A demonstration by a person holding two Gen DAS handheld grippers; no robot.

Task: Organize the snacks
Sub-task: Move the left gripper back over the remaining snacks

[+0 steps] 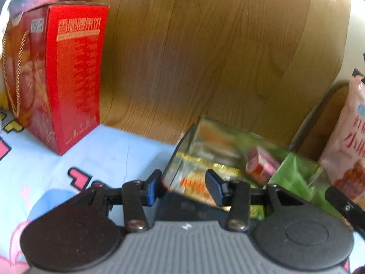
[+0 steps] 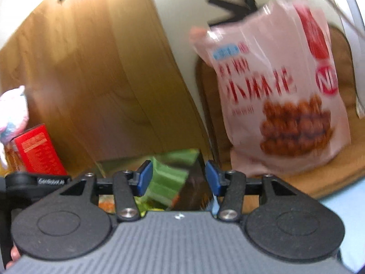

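Note:
A clear storage box (image 1: 182, 159) stands on the cartoon-print cloth and holds snack packets, among them a green packet (image 1: 294, 171) and a small red-pink packet (image 1: 262, 162). My left gripper (image 1: 184, 186) is open, its fingers either side of the box's near left corner. My right gripper (image 2: 178, 180) is open and empty above the box, with the green packet (image 2: 166, 178) between and beyond its fingers. A large pink snack bag (image 2: 273, 96) stands upright to the right of the box; it also shows in the left wrist view (image 1: 349, 137).
A tall red gift box (image 1: 73, 75) with a rope handle stands at the left; it also shows in the right wrist view (image 2: 38, 153). A wooden headboard (image 1: 205, 52) rises behind. A chair with a brown cushion (image 2: 342, 178) holds the pink bag.

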